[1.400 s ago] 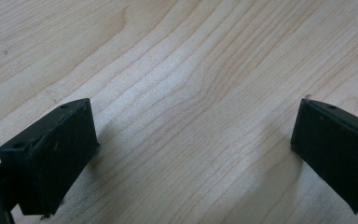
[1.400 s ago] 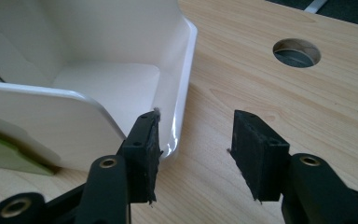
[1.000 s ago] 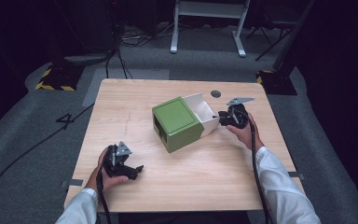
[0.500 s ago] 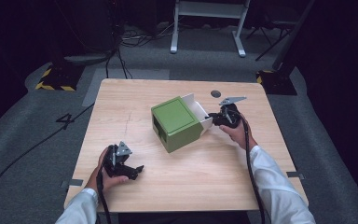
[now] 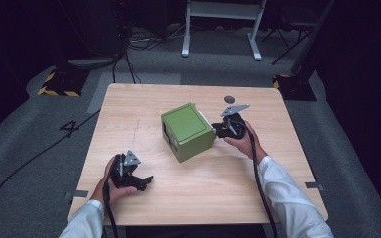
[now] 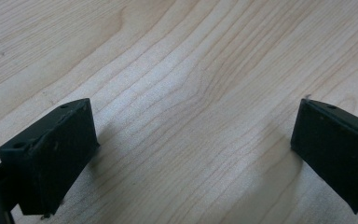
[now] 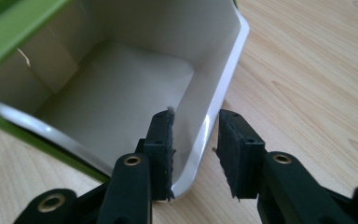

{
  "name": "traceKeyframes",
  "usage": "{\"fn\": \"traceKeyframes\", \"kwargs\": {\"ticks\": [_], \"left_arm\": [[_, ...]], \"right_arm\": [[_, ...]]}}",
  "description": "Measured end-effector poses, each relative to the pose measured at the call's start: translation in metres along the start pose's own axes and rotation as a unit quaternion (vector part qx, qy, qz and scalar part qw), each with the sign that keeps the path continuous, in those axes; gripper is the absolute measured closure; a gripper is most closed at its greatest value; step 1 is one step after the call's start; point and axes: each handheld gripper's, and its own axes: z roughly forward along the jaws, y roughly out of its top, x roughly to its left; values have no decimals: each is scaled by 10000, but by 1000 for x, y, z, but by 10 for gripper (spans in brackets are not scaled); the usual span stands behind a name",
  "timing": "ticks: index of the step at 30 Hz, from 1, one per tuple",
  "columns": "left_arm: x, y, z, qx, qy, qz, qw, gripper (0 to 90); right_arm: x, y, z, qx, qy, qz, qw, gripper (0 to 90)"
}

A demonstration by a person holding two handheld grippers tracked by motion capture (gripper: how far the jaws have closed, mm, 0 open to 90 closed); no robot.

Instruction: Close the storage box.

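A green box (image 5: 187, 131) sits in the middle of the desk (image 5: 218, 198). A white drawer (image 7: 121, 88) sticks out of its side. The right tool (image 7: 195, 149) has one jaw inside the drawer and one outside, nearly closed around the front wall, likely to push or pull it. The left tool (image 5: 129, 172) rests near the front edge, jaws wide apart, holding nothing, out of the way.
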Motion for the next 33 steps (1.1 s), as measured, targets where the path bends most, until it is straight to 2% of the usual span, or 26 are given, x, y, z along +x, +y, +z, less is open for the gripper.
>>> {"fn": "traceKeyframes", "kwargs": {"ticks": [11, 16, 20, 24, 29, 33], "left_arm": [[0, 0, 0, 5, -1, -3, 10000, 5], [0, 0, 0, 1, 0, 0, 10000, 5], [0, 0, 0, 0, -1, 0, 10000, 5], [0, 0, 0, 1, -1, 1, 10000, 5], [0, 0, 0, 1, 0, 0, 10000, 5], [0, 0, 0, -2, -2, -5, 10000, 5]], "right_arm": [[8, 5, 3, -10, 89, -121, 9999, 651], [7, 4, 2, -4, 117, -122, 9999, 604], [6, 4, 0, 32, 4, -180, 9998, 575], [6, 5, -4, 58, -226, -256, 9994, 505], [3, 5, -10, 39, -339, -249, 9991, 415], [2, 6, -18, -9, -526, -326, 9981, 370]]}}
